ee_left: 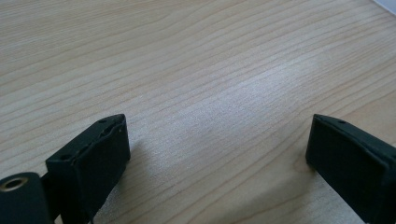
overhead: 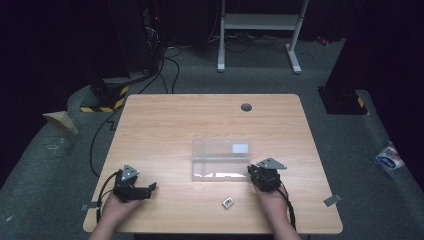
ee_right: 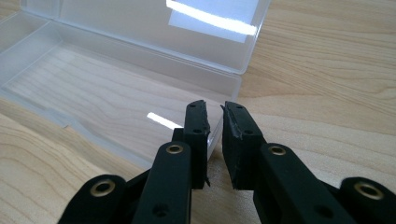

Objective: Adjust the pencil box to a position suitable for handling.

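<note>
A clear plastic box lies open at the middle of the wooden table, its lid folded back flat with a white label on it. My right gripper is at the box's right end. In the right gripper view its jaws stand nearly together, one inside the box and one outside, pinching the thin end wall. My left gripper rests near the front left of the table, its jaws wide open over bare wood. A small white item lies on the table in front of the box.
A grey grommet sits near the table's far edge. Beyond the table are cables and a white frame on the grey floor. Bits of tape mark the table's front corners.
</note>
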`<state>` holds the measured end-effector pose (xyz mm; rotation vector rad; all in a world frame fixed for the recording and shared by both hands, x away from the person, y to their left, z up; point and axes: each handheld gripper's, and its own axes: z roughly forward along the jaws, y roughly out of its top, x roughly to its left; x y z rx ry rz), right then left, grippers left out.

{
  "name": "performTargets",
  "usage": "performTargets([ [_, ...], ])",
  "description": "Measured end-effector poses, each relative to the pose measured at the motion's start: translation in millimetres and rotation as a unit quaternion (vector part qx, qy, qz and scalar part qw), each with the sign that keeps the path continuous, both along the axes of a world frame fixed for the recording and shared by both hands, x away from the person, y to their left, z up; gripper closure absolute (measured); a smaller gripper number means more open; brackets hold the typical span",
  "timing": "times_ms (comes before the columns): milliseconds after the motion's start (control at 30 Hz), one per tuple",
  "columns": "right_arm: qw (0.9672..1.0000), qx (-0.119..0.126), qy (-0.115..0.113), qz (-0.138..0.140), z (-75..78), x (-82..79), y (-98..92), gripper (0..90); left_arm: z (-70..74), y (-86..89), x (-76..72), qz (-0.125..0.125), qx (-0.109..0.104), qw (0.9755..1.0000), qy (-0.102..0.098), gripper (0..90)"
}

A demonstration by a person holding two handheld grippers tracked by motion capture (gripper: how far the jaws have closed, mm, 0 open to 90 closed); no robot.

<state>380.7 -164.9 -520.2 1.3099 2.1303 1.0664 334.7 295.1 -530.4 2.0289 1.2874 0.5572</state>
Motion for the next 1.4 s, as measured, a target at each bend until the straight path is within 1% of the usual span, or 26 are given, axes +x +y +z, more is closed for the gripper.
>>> performTargets([
  [200, 1.0000, 0.006, -0.001, -0.002, 0.6, -0.8, -0.5, 78.0, 0.0, -0.1, -0.1, 0.000, 0.000, 1.0000, 0.000, 6.5],
  [367, 0.9999, 0.012, -0.008, -0.001, 2.3, -2.3, -1.8, 75.4, 0.0, -0.1, -0.1, 0.001, 0.000, 1.0000, 0.000, 6.6],
  [467, 0.9998, 0.019, -0.007, -0.003, 2.6, -2.9, -2.8, 74.7, 0.0, 0.0, -0.2, 0.001, -0.001, 1.0000, 0.000, 6.8],
  [633, 0.9998, 0.017, -0.010, -0.003, 3.8, -4.2, -3.4, 72.1, 0.0, 0.0, -0.1, 0.001, -0.001, 1.0000, 0.000, 6.9],
  [700, 0.9998, 0.013, -0.015, 0.005, 5.2, -5.6, -3.5, 70.5, 0.0, 0.0, 0.0, 0.001, -0.001, 1.0000, 0.000, 6.9],
  [767, 0.9998, 0.010, -0.017, 0.007, 6.2, -7.3, -3.0, 69.1, 0.1, 0.1, -0.1, 0.000, -0.001, 1.0000, 0.001, 6.9],
  [933, 0.9997, 0.014, -0.019, 0.009, 7.3, -9.9, -3.2, 65.7, 0.3, 0.1, -0.7, 0.005, -0.003, 1.0000, 0.002, 8.0],
  [1033, 0.9997, 0.014, -0.020, 0.006, 8.0, -10.8, -3.1, 64.1, 0.1, 0.9, -0.7, 0.003, -0.002, 1.0000, -0.002, 8.7],
  [1100, 0.9995, 0.017, -0.025, 0.006, 9.8, -10.5, -4.3, 62.7, 0.3, 1.1, -0.9, 0.002, -0.002, 1.0000, -0.002, 9.1],
  [1133, 0.9994, 0.016, -0.032, 0.006, 11.0, -10.7, -4.6, 62.5, 0.3, 1.1, -0.9, 0.002, -0.002, 1.0000, -0.002, 9.2],
  [1167, 0.9990, 0.009, -0.041, 0.011, 12.4, -10.7, -5.3, 61.6, 0.3, 1.1, -0.9, 0.002, -0.002, 1.0000, -0.002, 9.2],
  [1200, 0.9986, 0.009, -0.051, 0.010, 13.5, -11.6, -6.2, 60.5, 0.3, 1.1, -0.7, 0.002, -0.002, 1.0000, -0.002, 9.2],
  [1267, 0.9987, 0.019, -0.047, 0.010, 14.7, -11.7, -9.6, 57.9, 0.2, 0.7, -0.6, 0.001, -0.003, 1.0000, -0.002, 9.2],
  [1300, 0.9987, 0.021, -0.045, 0.009, 14.9, -12.5, -10.8, 54.7, 0.2, 0.7, -0.4, 0.001, -0.003, 1.0000, -0.002, 9.2],
  [1333, 0.9988, 0.019, -0.043, 0.010, 14.7, -13.8, -12.2, 52.1, 0.2, 0.6, -0.4, 0.001, -0.003, 1.0000, -0.002, 9.2],
  [1400, 0.9989, 0.014, -0.040, 0.018, 14.3, -17.4, -13.5, 51.6, 0.2, 0.4, -0.3, 0.001, -0.003, 1.0000, -0.002, 9.3],
])
